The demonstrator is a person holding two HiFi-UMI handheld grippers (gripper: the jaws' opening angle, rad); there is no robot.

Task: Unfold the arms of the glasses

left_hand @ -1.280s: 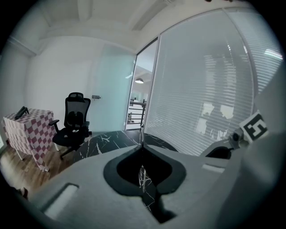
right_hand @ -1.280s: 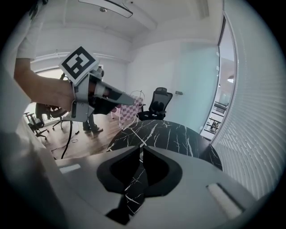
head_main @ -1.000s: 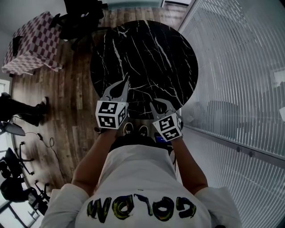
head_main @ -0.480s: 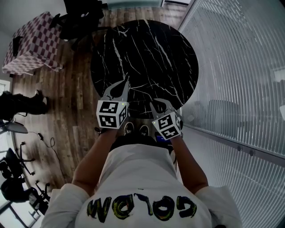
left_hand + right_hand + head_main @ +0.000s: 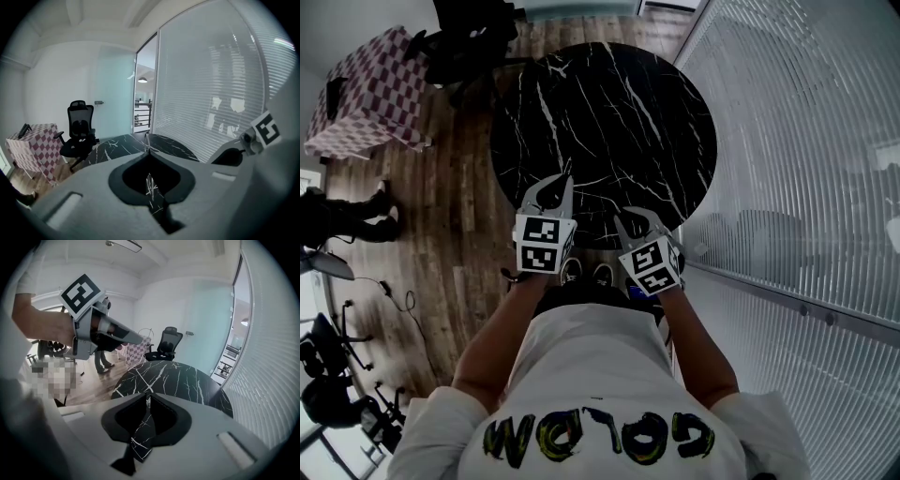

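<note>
The left tool [image 5: 553, 186] and the right tool [image 5: 639, 221] hung side by side over the near edge of the round black marble worktop [image 5: 609, 112]. The left tool's jaws were pressed together with nothing between them. The right tool's tips stood a narrow slit apart, also empty. The glasses showed in none of the 3 views.

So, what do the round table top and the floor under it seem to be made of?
The table top looks like polished black marble or a marble imitation: white veins, slight gloss. The floor looks like brown wood planks or wood-look laminate: long boards with grain.
</note>
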